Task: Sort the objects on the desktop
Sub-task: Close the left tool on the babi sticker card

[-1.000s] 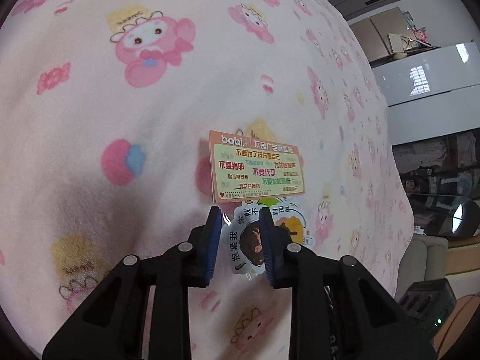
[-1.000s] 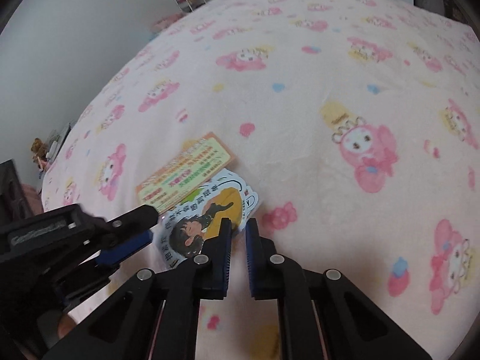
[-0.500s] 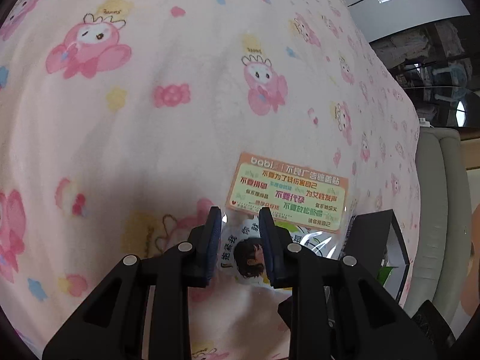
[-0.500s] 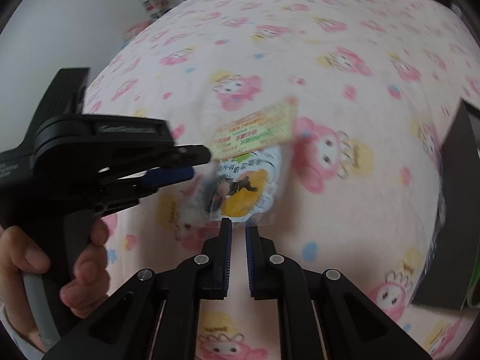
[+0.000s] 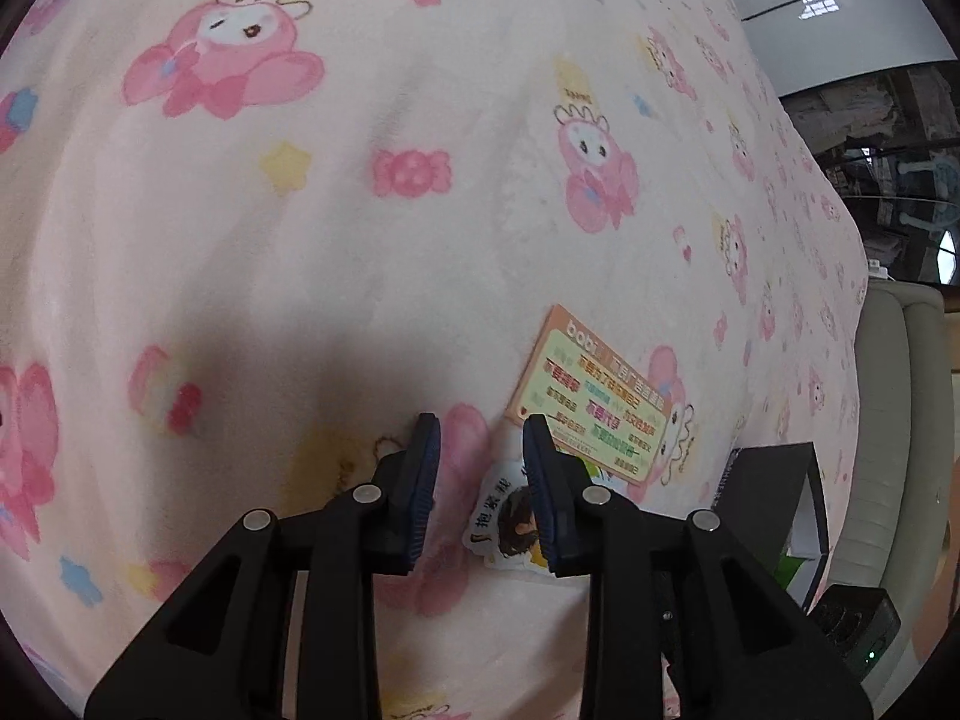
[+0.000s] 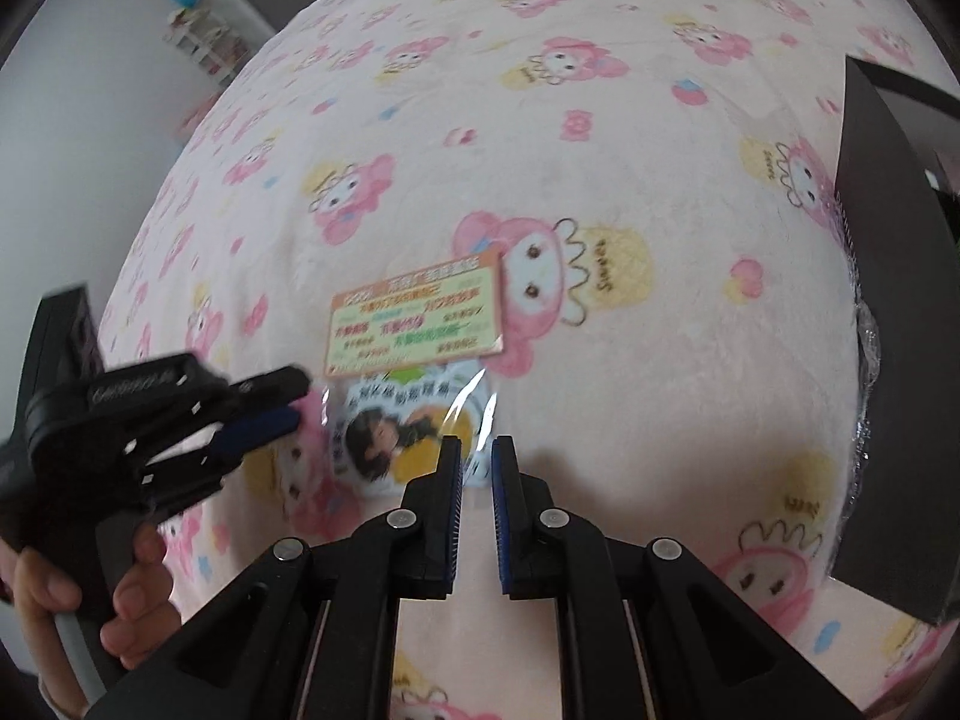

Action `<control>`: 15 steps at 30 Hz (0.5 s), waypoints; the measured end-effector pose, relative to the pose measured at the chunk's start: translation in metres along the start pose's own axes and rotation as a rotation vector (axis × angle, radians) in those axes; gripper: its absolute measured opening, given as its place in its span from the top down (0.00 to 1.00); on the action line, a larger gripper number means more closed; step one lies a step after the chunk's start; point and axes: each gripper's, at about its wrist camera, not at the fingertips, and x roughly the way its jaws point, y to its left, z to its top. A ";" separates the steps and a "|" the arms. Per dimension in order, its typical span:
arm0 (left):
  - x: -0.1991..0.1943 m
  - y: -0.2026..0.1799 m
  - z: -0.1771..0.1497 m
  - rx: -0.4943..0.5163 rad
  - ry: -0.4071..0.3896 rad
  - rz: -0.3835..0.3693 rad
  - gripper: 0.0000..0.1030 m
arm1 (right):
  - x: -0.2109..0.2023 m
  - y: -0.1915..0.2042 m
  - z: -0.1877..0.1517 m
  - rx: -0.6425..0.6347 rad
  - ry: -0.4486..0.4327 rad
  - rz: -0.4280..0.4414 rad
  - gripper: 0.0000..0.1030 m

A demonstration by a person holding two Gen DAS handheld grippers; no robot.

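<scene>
Right gripper (image 6: 477, 459): narrow gap, pinching the sticker pack (image 6: 408, 426) by its clear edge; hold firm.
Left gripper (image 5: 480, 468): parted, empty, beside it.
Black box (image 6: 888, 312): blanket's right edge; carry there level.

Both views bright w/ soft, even daylight; heavy fisheye bulge bends the pink blanket (image 5: 420, 240) toward dark vignetted corners. Left wrist view is sharp, w/ a broad grey shadow at lower centre just above the left gripper (image 5: 480, 468) and window glare on the glossy surface (image 5: 840, 18) upper right. Right wrist view shows motion blur: card (image 6: 414, 318) text smeared, white glare streaks on the plastic sleeve (image 6: 468, 414).
</scene>
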 end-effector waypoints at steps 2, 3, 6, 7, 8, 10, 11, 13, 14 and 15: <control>0.006 0.000 0.001 0.004 0.011 0.009 0.73 | 0.011 -0.002 0.005 0.013 0.015 -0.007 0.92; 0.010 -0.001 0.001 0.008 0.022 0.011 0.72 | 0.017 -0.003 0.007 0.017 0.027 -0.008 0.92; 0.021 -0.003 0.000 0.023 0.052 0.016 0.67 | 0.028 -0.004 0.008 0.019 0.065 0.041 0.92; 0.022 -0.005 -0.002 0.035 0.058 0.018 0.64 | 0.027 -0.002 0.006 0.009 0.077 0.087 0.92; 0.022 -0.008 -0.004 0.051 0.060 0.021 0.64 | 0.025 0.000 0.003 -0.005 0.085 0.124 0.92; 0.018 -0.014 -0.013 0.095 0.062 0.022 0.64 | 0.014 0.006 -0.005 -0.053 0.078 0.144 0.92; 0.016 -0.015 -0.020 0.111 0.074 0.011 0.64 | 0.007 0.008 -0.009 -0.076 0.072 0.147 0.92; 0.012 -0.013 -0.038 0.122 0.112 -0.033 0.64 | -0.010 0.008 -0.019 -0.122 0.049 0.120 0.92; 0.011 -0.011 -0.047 0.123 0.135 -0.060 0.64 | -0.019 0.008 -0.024 -0.146 0.038 0.106 0.92; 0.009 -0.009 -0.056 0.123 0.159 -0.086 0.64 | -0.027 0.007 -0.030 -0.166 0.030 0.093 0.92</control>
